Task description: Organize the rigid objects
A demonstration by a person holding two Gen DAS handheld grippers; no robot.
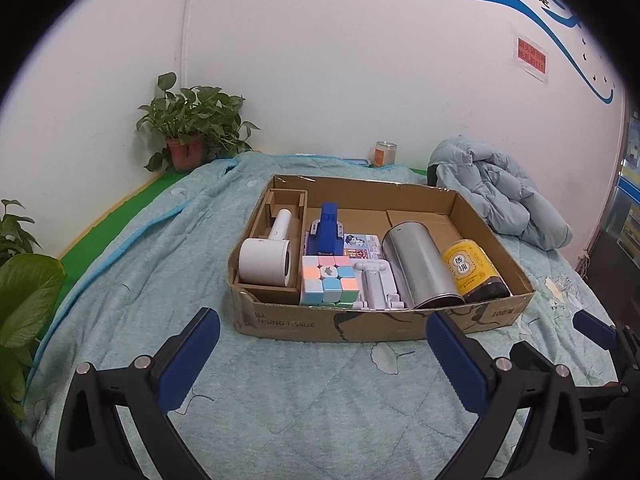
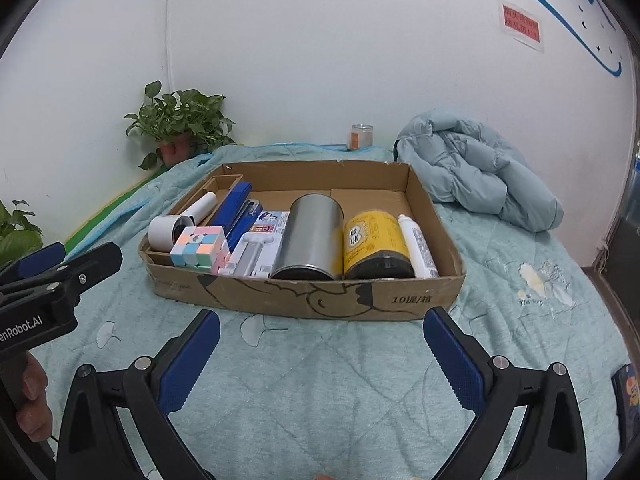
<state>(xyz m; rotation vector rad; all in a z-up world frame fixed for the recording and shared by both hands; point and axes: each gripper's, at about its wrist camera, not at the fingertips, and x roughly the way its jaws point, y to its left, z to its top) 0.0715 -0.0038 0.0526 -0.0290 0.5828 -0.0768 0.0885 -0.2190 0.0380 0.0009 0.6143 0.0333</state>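
- While both pairs of tongs are hovering over the quilted bed [image 2: 320, 380] short of the cardboard box [image 2: 320, 300], neither is gripping anything: the left tongs [image 1: 322, 344] are standing wide apart, and the right tongs [image 2: 322, 346] are gaping just as wide.
- The rigid objects are all sitting inside the box, packed along its near wall in a row.
- At the left end, a white cylinder device [image 1: 266, 262] is lying in its own cardboard insert; it is looking light and smooth, so taking it across the narrow handle would likely be safer than across the fat barrel.
- Next to it, the pastel puzzle cube [image 1: 328, 280] is resting against a blue stapler [image 1: 328, 228]; the cube's flat faces are offering an easy, stiff grip, though its layers may be twisting under pressure.
- A white folding stand [image 1: 378, 284] is lying between the cube and the metal can [image 2: 312, 236].
- The can is lying on its side, probably hollow and slippery, so it is likely to be rolling unless taken squarely across its middle.
- Touching it, the yellow-labelled jar [image 2: 376, 240] is looking heavier and possibly breakable, calling for a firm hold around the body.
- A white tube [image 2: 418, 246] is lying at the right end, just beside the jar.
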